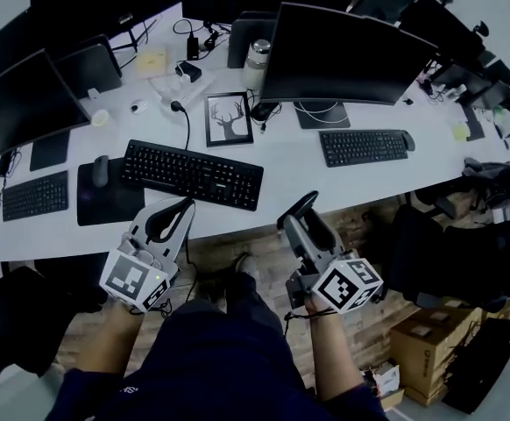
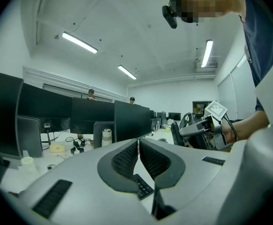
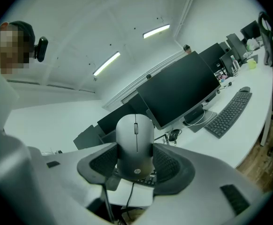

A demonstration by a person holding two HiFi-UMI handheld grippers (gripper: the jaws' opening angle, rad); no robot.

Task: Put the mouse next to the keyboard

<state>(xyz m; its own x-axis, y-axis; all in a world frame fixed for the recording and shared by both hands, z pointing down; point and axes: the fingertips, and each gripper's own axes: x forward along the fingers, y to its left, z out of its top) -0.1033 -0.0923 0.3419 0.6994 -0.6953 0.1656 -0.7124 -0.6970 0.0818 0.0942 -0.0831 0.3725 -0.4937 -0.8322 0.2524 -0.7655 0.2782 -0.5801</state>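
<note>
Over the white tabletop (image 1: 290, 160), right gripper (image 1: 303, 210) jaws clamp the mouse (image 3: 135, 144) aloft for placing beside the keyboard (image 1: 192, 174); left gripper (image 1: 169, 220) clenched, empty.

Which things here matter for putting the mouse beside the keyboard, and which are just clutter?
For the job: mouse, held in the right gripper; near keyboard.

Lying about: deer picture, bottle, mouse pad, far keyboard, monitor.
</note>
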